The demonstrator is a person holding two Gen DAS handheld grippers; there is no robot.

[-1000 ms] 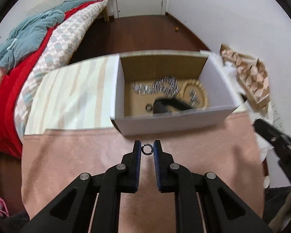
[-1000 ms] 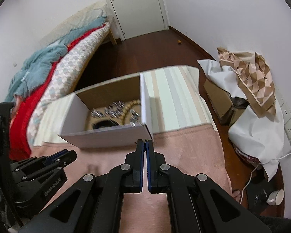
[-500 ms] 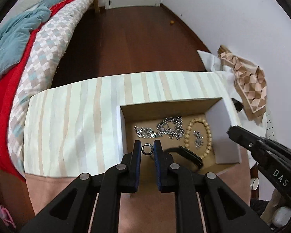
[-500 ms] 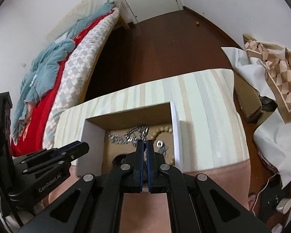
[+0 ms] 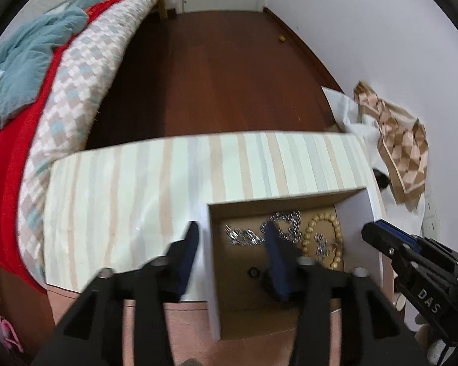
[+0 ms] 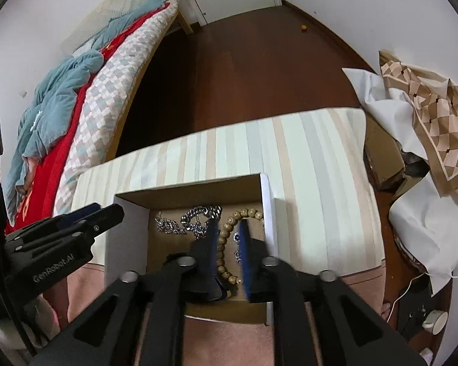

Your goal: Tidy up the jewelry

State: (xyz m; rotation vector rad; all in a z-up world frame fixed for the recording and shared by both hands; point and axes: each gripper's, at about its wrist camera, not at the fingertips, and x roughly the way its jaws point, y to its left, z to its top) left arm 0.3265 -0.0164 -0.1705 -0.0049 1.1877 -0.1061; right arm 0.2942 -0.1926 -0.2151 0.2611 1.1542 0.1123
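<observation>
cardboard box [image 5: 355, 213] sits on the striped cloth [image 5: 137, 189], holding a silver chain [image 5: 244, 235], a bead bracelet [image 5: 336, 238] and a small ring [image 5: 253, 272] lying loose on its floor. left gripper [image 5: 232, 241] has just been opening, jaws apart astride the box wall, empty. right gripper [image 6: 227, 235] has just been opening too, narrowly parted above the beads, gripping nothing.

Both tools' fingers [image 5: 190, 253] motion-blurred; bead bracelet [image 6: 226, 244] partly hidden behind right tool [image 6: 229, 245]
</observation>
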